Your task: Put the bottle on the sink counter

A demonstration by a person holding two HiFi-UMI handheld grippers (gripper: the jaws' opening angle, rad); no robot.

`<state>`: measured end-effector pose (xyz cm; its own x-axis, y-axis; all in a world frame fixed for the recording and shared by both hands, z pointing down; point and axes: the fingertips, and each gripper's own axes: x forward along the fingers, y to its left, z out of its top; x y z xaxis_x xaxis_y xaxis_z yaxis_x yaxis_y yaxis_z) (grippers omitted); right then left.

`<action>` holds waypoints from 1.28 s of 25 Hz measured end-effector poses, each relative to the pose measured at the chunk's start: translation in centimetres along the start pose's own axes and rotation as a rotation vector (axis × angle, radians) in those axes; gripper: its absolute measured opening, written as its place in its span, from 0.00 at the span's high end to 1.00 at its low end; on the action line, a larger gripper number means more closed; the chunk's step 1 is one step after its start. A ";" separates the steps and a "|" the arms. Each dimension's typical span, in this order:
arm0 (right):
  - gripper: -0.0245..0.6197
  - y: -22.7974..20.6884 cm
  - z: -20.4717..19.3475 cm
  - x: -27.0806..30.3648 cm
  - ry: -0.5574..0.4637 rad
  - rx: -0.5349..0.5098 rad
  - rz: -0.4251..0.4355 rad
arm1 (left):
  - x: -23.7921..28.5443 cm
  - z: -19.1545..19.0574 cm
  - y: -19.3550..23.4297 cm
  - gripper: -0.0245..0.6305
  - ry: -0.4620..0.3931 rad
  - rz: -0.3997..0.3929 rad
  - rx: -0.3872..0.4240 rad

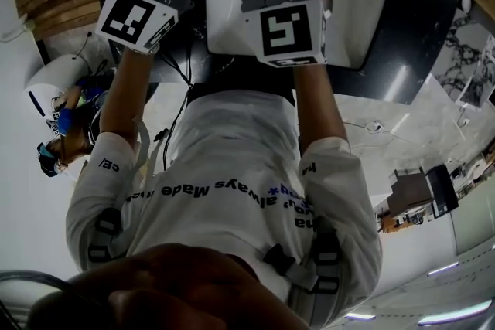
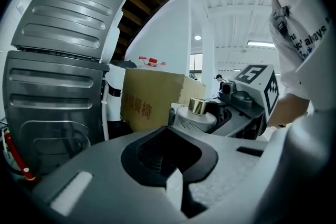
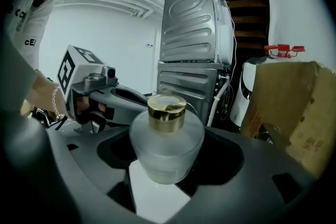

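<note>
Right gripper [image 3: 164, 178] clamped on the belly of a frosted glass bottle [image 3: 166, 144], gold cap [image 3: 166, 107] up, carried off any surface. Left gripper [image 2: 176, 186] closed, empty. Bottle likely heavy, slick, breakable; grip the belly, not the cap.

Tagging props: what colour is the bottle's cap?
Gold cap on a frosted bottle; clearest in the right gripper view.

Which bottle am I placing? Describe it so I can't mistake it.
In the right gripper view, in front of the stacked grey ribbed metal panels, find the right gripper. The bottle sits between its jaws: squat, rounded, frosted glass. Its shiny gold cap sets it apart from the brown cardboard box at the right.
</note>
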<state>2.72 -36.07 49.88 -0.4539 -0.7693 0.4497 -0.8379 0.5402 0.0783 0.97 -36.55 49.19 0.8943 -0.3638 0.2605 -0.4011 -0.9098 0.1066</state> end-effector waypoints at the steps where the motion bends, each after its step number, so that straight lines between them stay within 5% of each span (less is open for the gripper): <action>1: 0.45 -0.2 -0.3 0.6 -0.014 0.005 -0.014 | 0.2 -0.5 0.5 0.96 0.007 0.006 -0.003; 18: 0.45 -2.9 -7.1 7.2 0.046 0.053 -0.107 | 5.0 -7.5 4.9 0.96 0.084 0.055 -0.031; 32: 0.45 -4.0 -8.9 9.3 0.072 0.061 -0.103 | 6.7 -9.2 6.4 0.96 0.118 0.098 -0.039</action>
<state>4.57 -42.36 61.61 -0.3432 -0.7922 0.5047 -0.8970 0.4359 0.0742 2.55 -42.98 60.41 0.8219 -0.4223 0.3824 -0.4947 -0.8619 0.1113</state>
